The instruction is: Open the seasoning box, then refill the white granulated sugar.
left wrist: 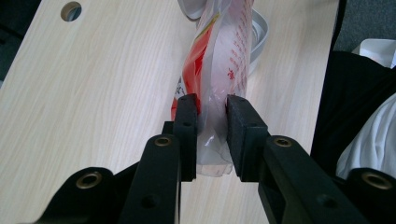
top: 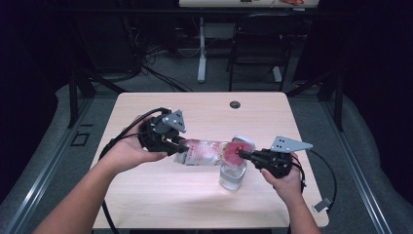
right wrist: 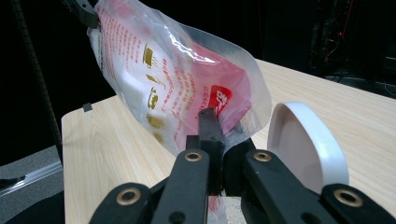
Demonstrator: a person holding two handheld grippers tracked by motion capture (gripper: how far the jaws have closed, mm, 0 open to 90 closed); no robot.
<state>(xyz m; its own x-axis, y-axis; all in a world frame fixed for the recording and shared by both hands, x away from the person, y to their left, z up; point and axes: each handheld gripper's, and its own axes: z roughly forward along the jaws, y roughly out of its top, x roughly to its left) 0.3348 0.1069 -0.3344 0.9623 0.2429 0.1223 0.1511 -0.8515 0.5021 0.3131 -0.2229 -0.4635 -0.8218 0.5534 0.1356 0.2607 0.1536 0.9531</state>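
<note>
Pale wood-grain table [top: 146, 200] fills the middle of a dark room. Above it, a clear plastic bag [top: 207, 152] with red print hangs nearly level over a clear jar [top: 232, 174]. Left of the jar, the left gripper [top: 181, 146] has its jaws closed on the bag's crumpled end, pads pressing the plastic from both sides. Right beside the jar, the right gripper [top: 242, 154] pinches the bag's red end with jaws clamped tight. A white round lid [right wrist: 306, 142] sits just behind the jar.

The desk [top: 160, 204] is pale wood with a round cable hole [top: 235, 104] near its far edge. A clear jar [top: 232, 176] stands on it, toward the right.
</note>
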